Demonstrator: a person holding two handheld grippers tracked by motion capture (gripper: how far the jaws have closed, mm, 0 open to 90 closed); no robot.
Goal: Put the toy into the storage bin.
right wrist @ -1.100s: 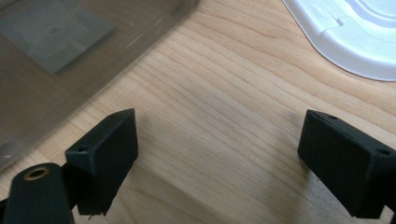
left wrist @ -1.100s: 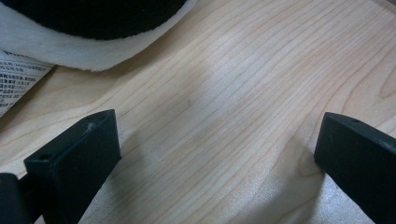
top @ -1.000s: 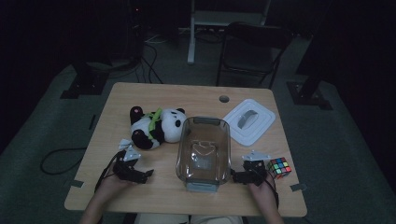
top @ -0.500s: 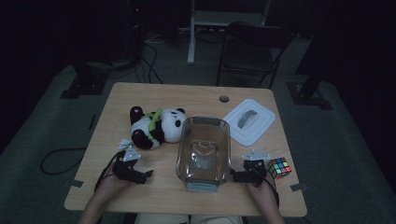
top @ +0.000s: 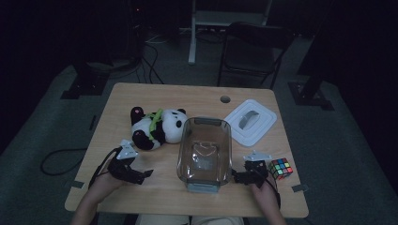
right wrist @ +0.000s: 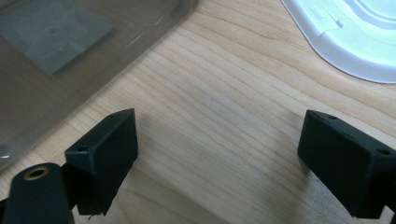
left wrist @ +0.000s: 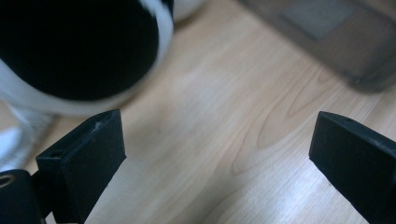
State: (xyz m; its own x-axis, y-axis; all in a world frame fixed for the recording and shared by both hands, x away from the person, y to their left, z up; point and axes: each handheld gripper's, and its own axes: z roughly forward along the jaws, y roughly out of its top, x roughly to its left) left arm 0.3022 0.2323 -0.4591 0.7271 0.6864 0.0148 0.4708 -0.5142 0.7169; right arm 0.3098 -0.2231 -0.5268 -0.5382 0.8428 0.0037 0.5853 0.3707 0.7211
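- Nothing shifted over the last second: left claw [top: 149, 173] and right claw [top: 233, 177] both released, resting low.
- Panda [top: 157, 127] just beyond left claw; bin [top: 205, 151] between claws, untouched.
- Grasp not begun.

Your clear plastic box [top: 205, 152] stood open and upright near the front edge of the bench [top: 197, 96], long side running away from you. It was empty, with a grey label on its bottom. Your panda plush [top: 155, 127] lay on its side just left of the box, black and white with a green band, seeming to touch the box's far left corner.
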